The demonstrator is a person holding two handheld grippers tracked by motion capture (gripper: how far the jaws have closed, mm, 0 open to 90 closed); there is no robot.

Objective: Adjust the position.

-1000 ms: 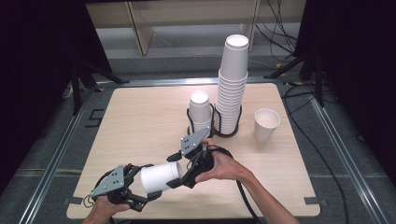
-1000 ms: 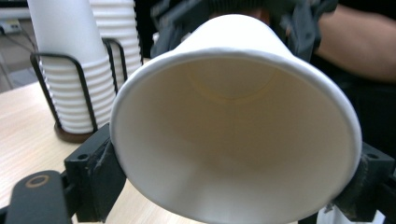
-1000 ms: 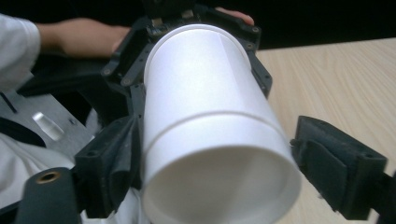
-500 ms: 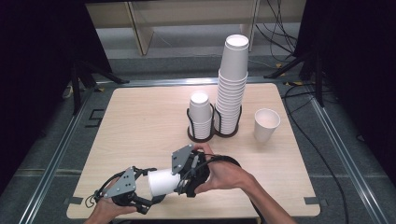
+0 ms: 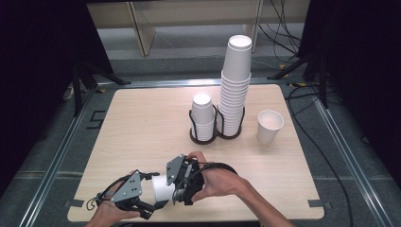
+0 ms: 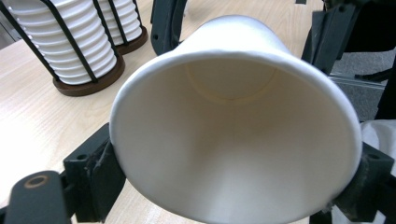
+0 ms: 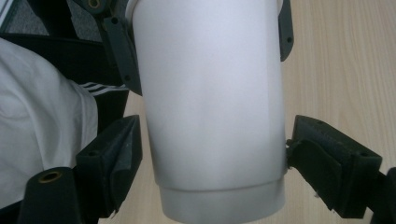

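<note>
Paper cup lying sideways above near tabletop edge, between both tongs. Left tongs clamp rim end. Right tongs flank base end; left pad touching, right pad at wall, grip uncertain. Judgement: pull straight along axis, squeeze gently, avoid crushing.

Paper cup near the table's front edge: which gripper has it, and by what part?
The left gripper holds the paper cup by its rim end. The right gripper brackets its base end; contact there cannot be told.
</note>
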